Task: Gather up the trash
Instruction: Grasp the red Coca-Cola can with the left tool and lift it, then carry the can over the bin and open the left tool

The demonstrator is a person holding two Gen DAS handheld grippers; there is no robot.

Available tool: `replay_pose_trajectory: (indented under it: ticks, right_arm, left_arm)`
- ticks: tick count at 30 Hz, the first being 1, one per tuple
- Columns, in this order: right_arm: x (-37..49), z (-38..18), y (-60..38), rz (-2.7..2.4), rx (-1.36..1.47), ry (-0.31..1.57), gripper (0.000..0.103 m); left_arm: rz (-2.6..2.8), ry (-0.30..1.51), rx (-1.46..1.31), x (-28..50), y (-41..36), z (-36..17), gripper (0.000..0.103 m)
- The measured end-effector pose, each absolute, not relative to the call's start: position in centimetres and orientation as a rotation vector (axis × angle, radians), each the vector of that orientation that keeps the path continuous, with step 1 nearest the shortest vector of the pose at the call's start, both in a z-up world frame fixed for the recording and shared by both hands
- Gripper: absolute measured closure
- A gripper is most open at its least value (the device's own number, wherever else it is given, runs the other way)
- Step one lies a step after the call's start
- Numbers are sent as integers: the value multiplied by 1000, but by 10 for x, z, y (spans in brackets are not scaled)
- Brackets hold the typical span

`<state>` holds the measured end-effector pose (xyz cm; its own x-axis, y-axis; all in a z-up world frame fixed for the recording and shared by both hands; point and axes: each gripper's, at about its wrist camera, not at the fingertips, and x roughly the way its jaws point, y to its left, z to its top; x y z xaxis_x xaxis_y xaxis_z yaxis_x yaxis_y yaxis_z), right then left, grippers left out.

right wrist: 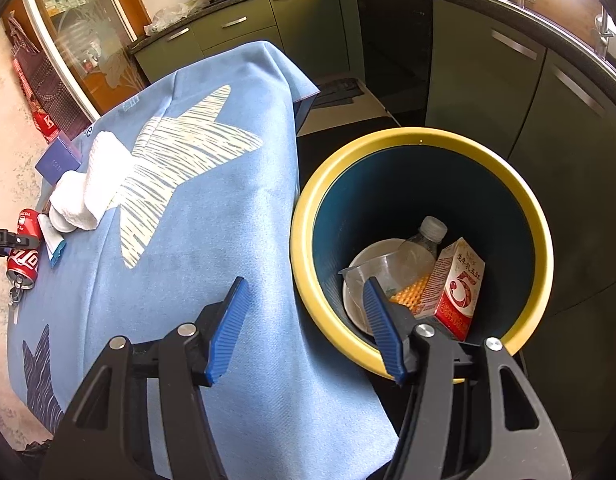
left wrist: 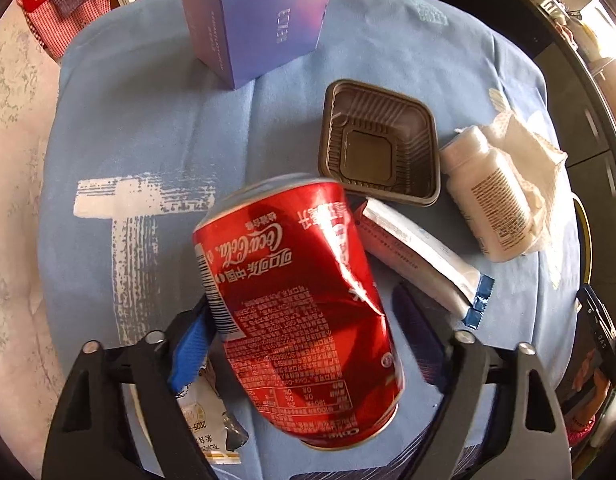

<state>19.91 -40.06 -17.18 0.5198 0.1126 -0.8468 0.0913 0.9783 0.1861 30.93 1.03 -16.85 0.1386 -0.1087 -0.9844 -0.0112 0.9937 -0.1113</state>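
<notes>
A dented red cola can (left wrist: 299,304) lies on its side on the blue tablecloth (left wrist: 147,128). My left gripper (left wrist: 299,300) points down over it, fingers on either side. The blue left pad (left wrist: 187,352) is at the can's side, and a strip of cloth shows between the can and the right finger (left wrist: 420,332), so the jaws stand open around it. My right gripper (right wrist: 303,284) is open and holds nothing. It hovers over the table's edge beside the yellow-rimmed bin (right wrist: 540,216). The can (right wrist: 23,260) also shows at the far left there.
On the cloth lie a purple box (left wrist: 255,24), a brown plastic tray (left wrist: 380,148), a white bottle (left wrist: 488,196) on a paper towel (left wrist: 524,140), a white sachet (left wrist: 420,264) and a wrapper (left wrist: 203,420). The bin holds a milk carton (right wrist: 456,284), a clear bottle (right wrist: 420,248) and a cup.
</notes>
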Motion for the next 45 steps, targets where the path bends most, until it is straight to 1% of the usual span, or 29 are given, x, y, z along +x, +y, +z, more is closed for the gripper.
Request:
replay_pose_trajectory:
  ticks: [10,17,23,29,34,39,45]
  right_arm:
    - [199,-173,-399,19,223,1026,46]
    - [200,-172,-397,25,222,1026,46]
    - [194,-168,-396,19,226,1007,46]
    - [166,-157,-413,-45,272,947,46]
    - [135,-146,-441,-138,314,883,46]
    - [104,-140,-476,-237,357,830,46]
    - [79,-146,-511,-310,420,814,46]
  left_arm:
    - [-101,1395,-126,294,20,-165,25]
    - [-150,1329,-68,264,11,-136,25]
    - [-248,1262,12,232,-24,-105,25]
    - [-437,1188,122,215,-94,-79,25]
    - [-627,1150,176,214,-174,-68,25]
    - [-757,1134,235,228,-261,-74,25]
    - [-867,1147,322,248,-364,-96,25]
